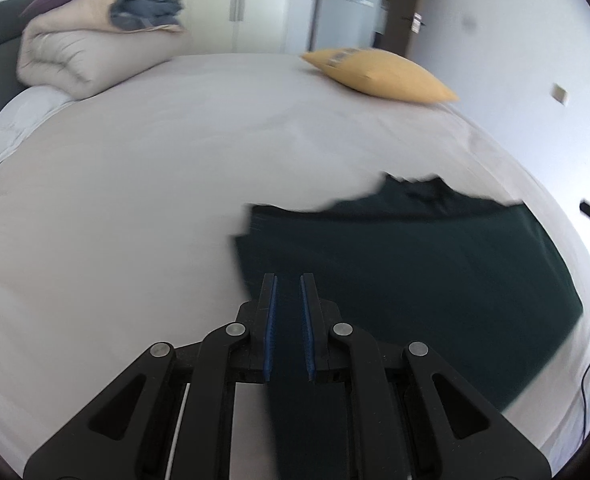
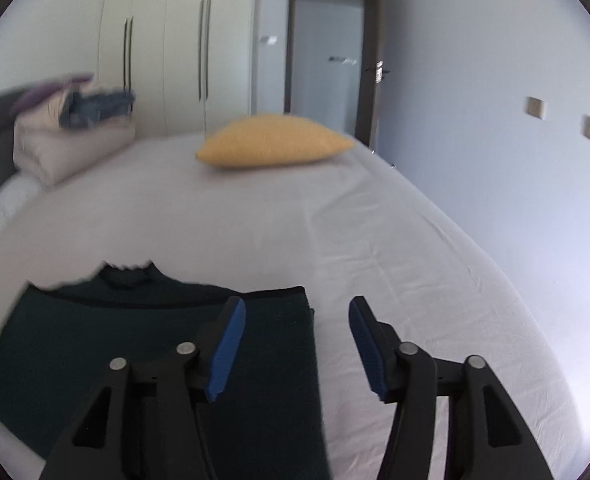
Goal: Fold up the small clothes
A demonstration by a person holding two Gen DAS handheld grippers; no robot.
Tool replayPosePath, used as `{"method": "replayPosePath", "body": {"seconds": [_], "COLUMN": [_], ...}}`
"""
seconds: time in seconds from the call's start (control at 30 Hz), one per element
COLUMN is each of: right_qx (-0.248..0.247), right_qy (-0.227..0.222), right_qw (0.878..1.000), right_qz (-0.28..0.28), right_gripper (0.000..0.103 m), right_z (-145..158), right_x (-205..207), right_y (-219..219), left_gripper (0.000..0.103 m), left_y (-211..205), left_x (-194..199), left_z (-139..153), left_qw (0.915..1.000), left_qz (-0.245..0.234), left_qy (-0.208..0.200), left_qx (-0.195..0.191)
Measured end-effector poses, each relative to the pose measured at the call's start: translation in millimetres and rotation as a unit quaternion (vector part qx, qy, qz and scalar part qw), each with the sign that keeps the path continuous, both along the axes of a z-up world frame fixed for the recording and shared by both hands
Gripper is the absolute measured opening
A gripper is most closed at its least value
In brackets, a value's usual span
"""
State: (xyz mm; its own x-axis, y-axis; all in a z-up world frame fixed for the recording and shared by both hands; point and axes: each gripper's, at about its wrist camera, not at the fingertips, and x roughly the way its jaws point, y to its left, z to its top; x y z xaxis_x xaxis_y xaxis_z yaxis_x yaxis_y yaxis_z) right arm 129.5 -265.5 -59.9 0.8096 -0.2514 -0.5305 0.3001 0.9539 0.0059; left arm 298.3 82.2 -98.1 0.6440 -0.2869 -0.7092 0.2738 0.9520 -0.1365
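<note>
The dark green garment [image 1: 435, 264] lies flat and partly folded on the white bed sheet [image 1: 135, 200], filling the 4 o'clock part of the left wrist view and the 7 o'clock part of the right wrist view, its far edge too blurred to read. The left gripper [image 1: 288, 280] hangs over the garment's left edge with its jaws a narrow slit apart, nothing pinched between them, while the right gripper [image 2: 297, 306] stands wide open and empty over the garment's right edge. Farther off, a yellow pillow [image 1: 379, 74] lies toward 1 o'clock and a folded beige duvet [image 1: 83, 52] toward 10 o'clock, with wardrobe doors [image 2: 167, 48] behind the bed.
</note>
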Motion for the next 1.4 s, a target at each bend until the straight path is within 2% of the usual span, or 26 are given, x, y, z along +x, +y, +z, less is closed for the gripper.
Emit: {"method": "replayPosePath", "body": {"seconds": [0.1,0.2,0.27,0.33,0.4,0.5,0.57,0.67,0.83,0.9,0.97,1.03,1.1,1.13,1.17,1.2,1.23,1.3,1.4], "right_qx": [0.059,0.092,0.116,0.135,0.130,0.124,0.142,0.151,0.137,0.170,0.163,0.168,0.174,0.177,0.183,0.192,0.207,0.226,0.213], "right_qy": [0.006,0.040,0.047,0.049,0.048,0.049,0.072,0.078,0.091,0.069,0.062,0.072,0.092,0.108,0.114,0.101,0.085,0.082,0.080], "right_qw": [0.998,0.995,0.991,0.988,0.988,0.988,0.985,0.983,0.986,0.981,0.980,0.974,0.970,0.969,0.968,0.967,0.965,0.964,0.972], "right_qz": [-0.031,0.005,0.038,0.062,0.073,0.080,0.070,0.074,0.039,0.065,0.092,0.130,0.139,0.134,0.132,0.133,0.135,0.114,0.060], "right_gripper": [0.061,0.061,0.061,0.061,0.061,0.065,0.065,0.064,0.064,0.064,0.064,0.065,0.068,0.074,0.074,0.073,0.072,0.067,0.064], "right_z": [-12.9,-36.5,-47.3,-54.3,-57.1,-62.9,-76.2,-87.9,-79.5,-67.2,-60.4,-62.2,-72.5,-82.4,-91.0,-93.9,-92.8,-88.7,-76.8], "right_x": [-20.4,-23.1,-21.5,-10.7,-2.9,3.1,11.7,13.5,12.6,7.6,8.2,13.7,20.8,25.2,27.7,25.6,22.0,16.6,3.7], "right_y": [-13.5,-6.0,3.4,11.2,19.1,19.6,12.0,2.7,-4.1,0.8,15.7,31.6,38.0,36.7,32.0,26.4,20.2,9.0,-3.5], "left_gripper": [0.011,0.011,0.011,0.011,0.011,0.011,0.011,0.011,0.011,0.011,0.011,0.011,0.011,0.011,0.011,0.011,0.011,0.011,0.011], "left_y": [-31.9,-57.1,-65.4,-67.5,-64.0,-62.1,-57.3,-48.2,-35.8,-30.3,-27.5,-23.6,-18.8,-14.8,-12.8,-10.3,-8.2,-4.4,6.2], "left_x": [-11.8,-14.5,-11.8,-7.3,-6.0,-3.2,-0.1,2.0,-0.5,-3.7,-7.3,-9.4,-8.4,-7.6,-7.0,-7.4,-8.4,-12.7,-21.4], "left_z": [-1.3,-11.7,-25.4,-40.4,-44.6,-48.9,-52.6,-55.8,-55.9,-53.6,-53.7,-54.7,-56.1,-56.8,-57.3,-57.7,-57.8,-57.7,-56.3], "left_qw": [0.9992,0.9982,0.9972,0.9970,0.9980,0.9977,0.9981,0.9988,0.9990,0.9988,0.9987,0.9984,0.9976,0.9968,0.9963,0.9959,0.9956,0.9957,0.9944], "left_qz": [-0.024,-0.036,-0.033,-0.025,-0.015,-0.014,-0.011,-0.007,0.000,0.007,0.015,0.018,0.020,0.020,0.019,0.019,0.018,0.018,0.027], "left_qy": [-0.010,0.002,0.025,0.042,0.037,0.035,0.038,0.040,0.045,0.048,0.045,0.045,0.051,0.055,0.058,0.060,0.061,0.061,0.066], "left_qx": [0.029,0.048,0.063,0.059,0.049,0.057,0.047,0.027,0.005,-0.005,-0.016,-0.027,-0.043,-0.055,-0.060,-0.066,-0.069,-0.067,-0.078]}}
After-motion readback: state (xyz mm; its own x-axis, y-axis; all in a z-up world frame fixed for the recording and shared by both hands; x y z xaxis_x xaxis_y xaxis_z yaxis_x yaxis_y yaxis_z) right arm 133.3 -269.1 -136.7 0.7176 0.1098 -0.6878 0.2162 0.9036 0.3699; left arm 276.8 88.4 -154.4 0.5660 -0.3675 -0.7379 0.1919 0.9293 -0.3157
